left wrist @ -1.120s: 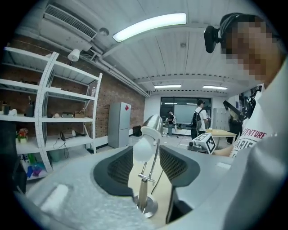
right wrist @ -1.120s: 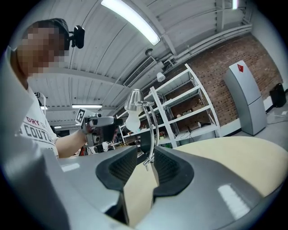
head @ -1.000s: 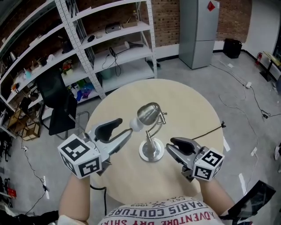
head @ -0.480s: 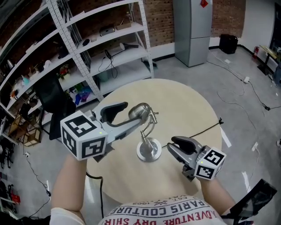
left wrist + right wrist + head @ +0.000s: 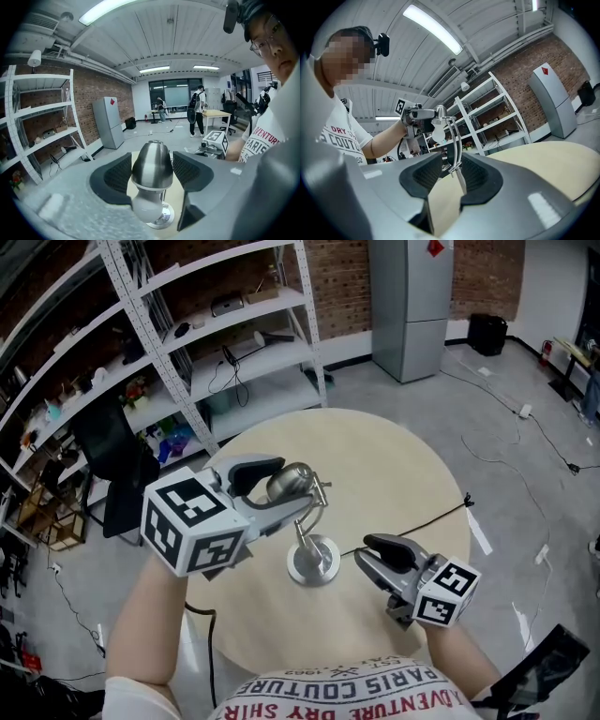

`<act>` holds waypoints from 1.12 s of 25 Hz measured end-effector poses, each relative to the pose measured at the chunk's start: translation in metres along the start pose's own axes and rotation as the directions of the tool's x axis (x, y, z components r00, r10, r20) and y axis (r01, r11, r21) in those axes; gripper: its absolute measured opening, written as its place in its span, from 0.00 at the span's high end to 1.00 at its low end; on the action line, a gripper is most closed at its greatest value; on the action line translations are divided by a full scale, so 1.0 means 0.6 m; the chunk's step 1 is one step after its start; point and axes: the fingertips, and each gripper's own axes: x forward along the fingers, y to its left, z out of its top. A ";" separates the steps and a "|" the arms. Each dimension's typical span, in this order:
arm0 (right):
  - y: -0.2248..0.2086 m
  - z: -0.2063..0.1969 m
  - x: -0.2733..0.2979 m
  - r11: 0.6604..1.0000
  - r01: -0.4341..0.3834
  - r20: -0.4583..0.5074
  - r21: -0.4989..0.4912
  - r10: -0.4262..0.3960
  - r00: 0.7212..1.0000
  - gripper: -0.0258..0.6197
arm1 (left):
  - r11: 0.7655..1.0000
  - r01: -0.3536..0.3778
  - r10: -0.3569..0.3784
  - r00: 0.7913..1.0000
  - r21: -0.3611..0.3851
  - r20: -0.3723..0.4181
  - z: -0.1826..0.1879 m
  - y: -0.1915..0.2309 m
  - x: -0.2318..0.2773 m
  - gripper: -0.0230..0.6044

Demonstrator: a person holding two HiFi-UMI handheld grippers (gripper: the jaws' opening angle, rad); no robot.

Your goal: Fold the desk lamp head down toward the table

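A brushed-metal desk lamp stands on the round beige table (image 5: pixel 398 470). Its round base (image 5: pixel 313 561) sits near the middle, and a curved stem (image 5: pixel 454 136) rises from it. The lamp head (image 5: pixel 292 480) is raised and lies sideways, with a white bulb (image 5: pixel 147 208) at its near end. My left gripper (image 5: pixel 287 487) straddles the head (image 5: pixel 152 161). Its jaws have just been opening and stand wide, with the head between the pads and narrow gaps on both sides. My right gripper (image 5: pixel 366 554) hovers open to the right of the base, touching nothing.
A black cord (image 5: pixel 441 518) runs from the lamp base over the table's right edge. Metal shelves (image 5: pixel 216 343) with clutter stand behind the table, beside a grey fridge (image 5: pixel 412 296). A black chair (image 5: pixel 117 465) is at the left. Cables lie on the floor.
My left gripper has slid forward from the bulb end until its jaws sit around the lamp head, and they have spread wider. The right gripper has stayed put.
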 end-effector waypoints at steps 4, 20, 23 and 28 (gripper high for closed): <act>-0.004 -0.004 -0.001 1.000 0.003 -0.007 0.003 -0.003 1.000 0.77 | 1.000 0.010 -0.010 1.000 0.001 -0.007 -0.002 0.002 -0.001 0.51; -0.002 -0.024 0.000 1.000 -0.009 -0.032 0.017 0.009 0.999 0.77 | 1.000 -0.013 0.013 1.000 0.010 -0.006 -0.006 -0.004 -0.005 0.54; 0.000 -0.029 0.001 1.000 -0.010 -0.036 0.016 0.011 0.999 0.77 | 1.000 -0.019 0.019 1.000 0.005 0.010 -0.009 -0.005 -0.008 0.54; 0.001 -0.032 0.005 1.000 -0.012 -0.050 0.013 0.013 0.999 0.77 | 1.000 -0.026 0.026 0.999 -0.003 0.037 -0.006 -0.004 -0.011 0.54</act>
